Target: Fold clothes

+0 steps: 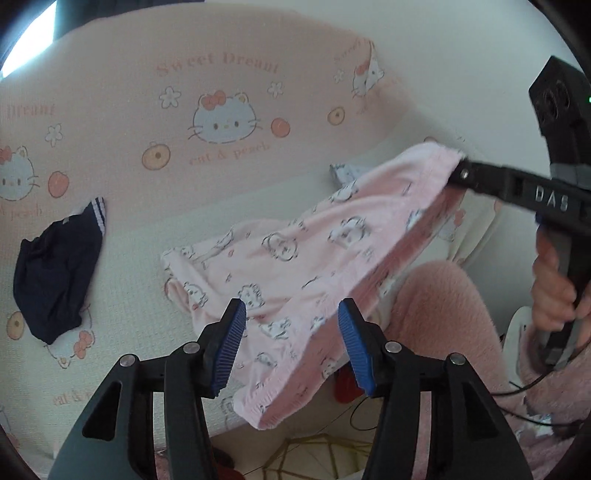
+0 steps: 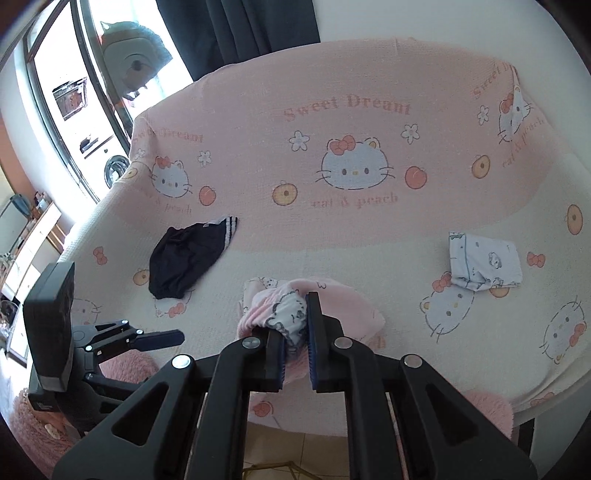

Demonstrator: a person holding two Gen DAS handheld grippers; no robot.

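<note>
A home, by the look of it: a sofa draped in a pink cartoon-cat blanket (image 2: 369, 122) fills the room. Beside it stand dark curtains (image 2: 240, 26) and a glass door (image 2: 62, 110), with a washing machine (image 2: 114, 168) beyond.

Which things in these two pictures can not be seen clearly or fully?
- Pink garment: what type it is; bunched in the right gripper, right wrist view.
- Folded white garment: mostly hidden behind the pink garment, left wrist view.
- Red object below the pink hem: unidentifiable.
- Dark shorts: crumpled, underside hidden.
</note>
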